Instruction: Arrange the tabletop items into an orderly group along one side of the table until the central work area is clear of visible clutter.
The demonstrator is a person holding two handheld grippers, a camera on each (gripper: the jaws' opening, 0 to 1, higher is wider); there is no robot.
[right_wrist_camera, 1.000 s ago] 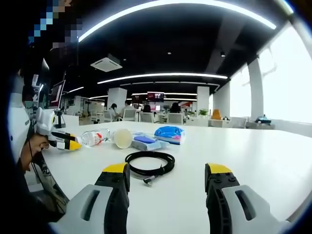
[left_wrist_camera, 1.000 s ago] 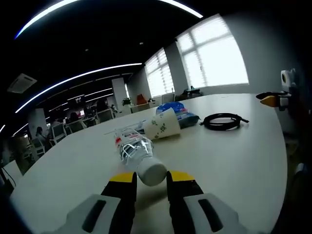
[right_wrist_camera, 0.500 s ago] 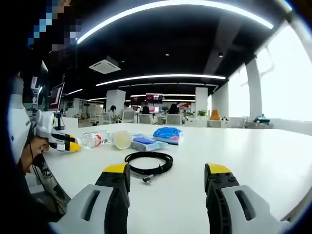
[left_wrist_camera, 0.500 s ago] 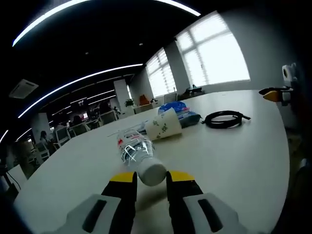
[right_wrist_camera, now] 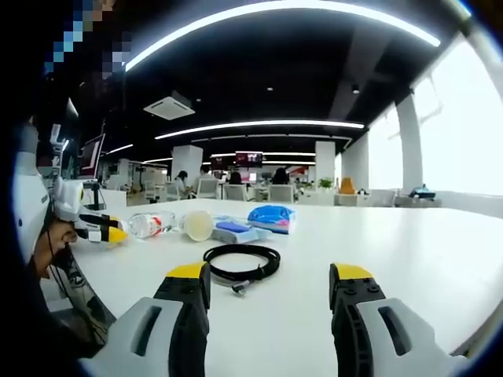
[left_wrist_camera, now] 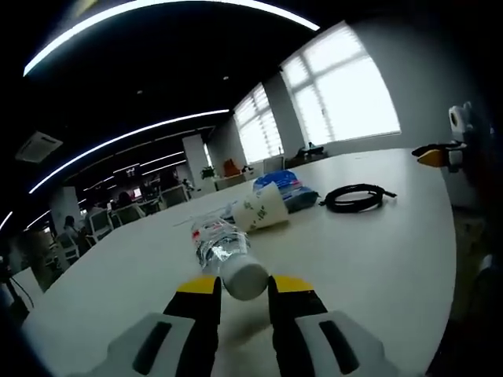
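A clear water bottle point(left_wrist_camera: 224, 250) lies on its side on the white table point(left_wrist_camera: 377, 251), cap end toward me. My left gripper point(left_wrist_camera: 244, 283) is shut on that cap end. Beyond it a paper cup point(left_wrist_camera: 263, 210) lies tipped over, then a blue packet point(left_wrist_camera: 281, 184) and a coiled black cable point(left_wrist_camera: 355, 196). In the right gripper view, my right gripper point(right_wrist_camera: 271, 276) stands open just short of the cable point(right_wrist_camera: 240, 259), with nothing between its jaws. Farther left are the cup point(right_wrist_camera: 196, 223), the bottle point(right_wrist_camera: 153, 222) and the left gripper point(right_wrist_camera: 114, 233).
A flat blue-and-white packet point(right_wrist_camera: 233, 228) lies beside the blue packet point(right_wrist_camera: 271, 214). A person's hand point(right_wrist_camera: 49, 239) holds the left gripper at the table's left edge. Bare tabletop point(right_wrist_camera: 424, 259) stretches to the right. Office chairs and desks stand far behind.
The left gripper view has shifted slightly while the bottle stays in its jaws. The right gripper view is almost the same, the cable a touch nearer.
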